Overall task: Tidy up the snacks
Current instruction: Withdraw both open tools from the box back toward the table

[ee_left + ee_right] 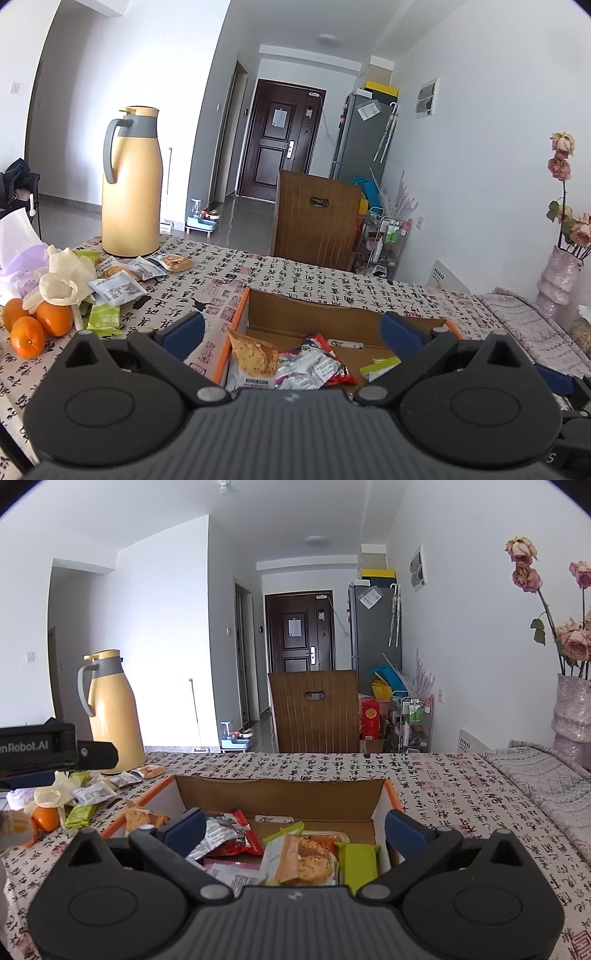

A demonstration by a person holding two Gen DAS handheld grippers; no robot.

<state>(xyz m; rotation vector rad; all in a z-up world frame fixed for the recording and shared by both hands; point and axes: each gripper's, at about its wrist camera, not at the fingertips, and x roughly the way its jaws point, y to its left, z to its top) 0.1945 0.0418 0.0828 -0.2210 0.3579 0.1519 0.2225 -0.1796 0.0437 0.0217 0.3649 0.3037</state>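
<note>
Left gripper (pixel 292 330): fingers spread wide, blue pads (pixel 184 332) well apart, nothing between them. It hangs above the near left part of the cardboard box (pixel 314 314), touching no packet as far as the left wrist view shows.

Right gripper (pixel 294 829): fingers likewise spread wide, pads (pixel 404 830) clear of each other and gripping nothing. It sits over the near edge of the same box, with the packets below the gap between the fingers — contact cannot be confirmed.

Box contents, right wrist view: a red-and-silver packet (pixel 229 836) at the left, a clear-wrapped biscuit packet (pixel 303 860) in the middle, a green packet (pixel 360 860) to its right, and another biscuit packet (pixel 142 818) leaning at the left wall. The box has an orange-edged rim and stands open on the calligraphy-print tablecloth (pixel 295 277).

Snacks outside the box: a loose pile (pixel 122 280) on the cloth to the left, between the box and the yellow thermos jug (pixel 131 184). It includes a green packet (pixel 103 317), a white packet and several biscuit packets. Just beside the pile lie a crumpled cream glove (pixel 62 284) and three oranges (pixel 37 325).

A vase of dried roses (pixel 572 709) stands at the far right.
</note>
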